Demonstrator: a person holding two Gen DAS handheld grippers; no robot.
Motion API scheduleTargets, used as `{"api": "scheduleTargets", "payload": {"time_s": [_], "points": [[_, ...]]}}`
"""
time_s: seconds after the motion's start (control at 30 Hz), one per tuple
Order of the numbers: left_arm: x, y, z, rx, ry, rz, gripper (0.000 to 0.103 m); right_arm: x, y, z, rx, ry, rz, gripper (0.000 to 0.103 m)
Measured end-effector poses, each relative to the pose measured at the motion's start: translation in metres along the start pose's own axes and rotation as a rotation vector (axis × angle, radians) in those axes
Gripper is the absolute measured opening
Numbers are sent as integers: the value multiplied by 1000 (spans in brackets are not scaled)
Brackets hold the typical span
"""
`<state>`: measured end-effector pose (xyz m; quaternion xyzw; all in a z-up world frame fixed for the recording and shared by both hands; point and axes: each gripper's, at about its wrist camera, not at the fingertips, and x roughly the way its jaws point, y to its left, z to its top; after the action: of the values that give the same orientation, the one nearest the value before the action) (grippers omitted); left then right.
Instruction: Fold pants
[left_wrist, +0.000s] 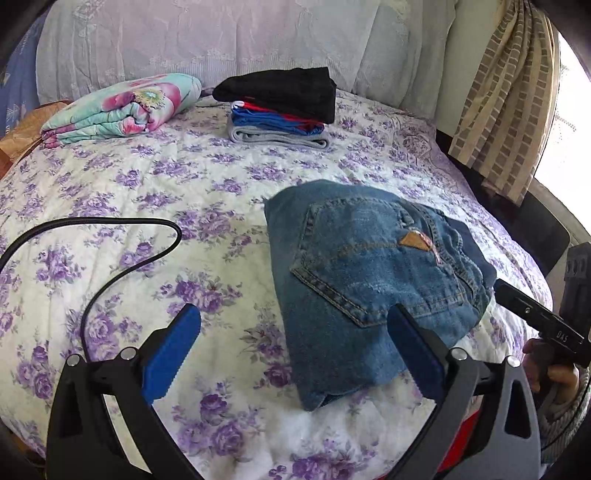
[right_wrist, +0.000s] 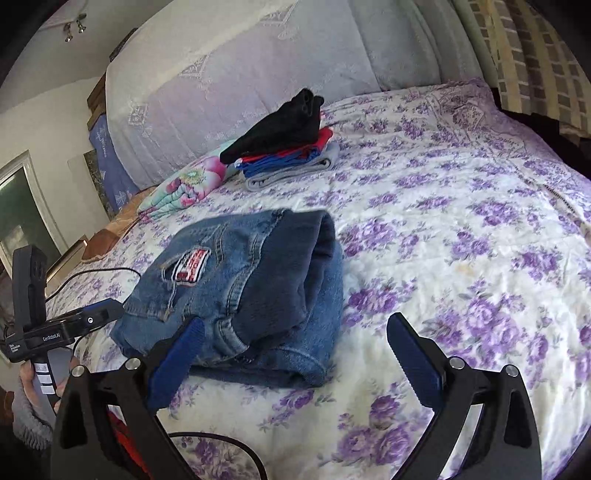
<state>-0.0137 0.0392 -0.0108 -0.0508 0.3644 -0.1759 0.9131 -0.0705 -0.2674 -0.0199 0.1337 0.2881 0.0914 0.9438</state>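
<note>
Denim was the material at issue: the folded jeans (left_wrist: 373, 280) lay as a compact bundle on the purple-flowered bedspread (left_wrist: 122, 206), right of centre in the left wrist view and left of centre in the right wrist view.

At the far left of the left wrist view a black cable (left_wrist: 110, 236) looped over the spread. In the upper left lay a folded floral quilt (left_wrist: 122, 107); right of it, at upper centre, stood a stack of folded garments (left_wrist: 280, 107), black on top, red and blue below, grey at the base.

The left gripper (left_wrist: 295, 354) stood at the lower edge, jaws spread wide and holding nothing; its right blue pad overlapped the near edge of the jeans in the picture, though contact could not be confirmed. The right gripper (right_wrist: 295, 354) was likewise released and empty, its left pad in front of the bundle's near edge.

Judgement: the folding appeared essentially complete, with the back pocket uppermost. One open edge of the bundle gaped in the right wrist view, so the fold looked loose. If the jeans are to join the stack, each gripper should clamp through all layers at opposite sides and lift level. A single-layer grasp would probably let the bundle unroll.
</note>
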Motion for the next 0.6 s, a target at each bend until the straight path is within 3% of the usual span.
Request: {"api": "scheduleTargets", "payload": {"time_s": [0.17,0.3,0.33,0.47,0.6], "points": [[-2,-3,23,6,-35,36,99,0,31,36,-130,-69,26,96],[6,-29,56,154,-87,128,99,16,75,53,-224,-65,131,58],[15,-31,68,181,-92,153,99,19,84,53,-245,-58,152,53],[60,-17,104,142,1,118,99,19,112,36,-347,-38,154,52],[93,-23,108,180,61,98,99,21,120,23,-386,-5,129,52]]}}
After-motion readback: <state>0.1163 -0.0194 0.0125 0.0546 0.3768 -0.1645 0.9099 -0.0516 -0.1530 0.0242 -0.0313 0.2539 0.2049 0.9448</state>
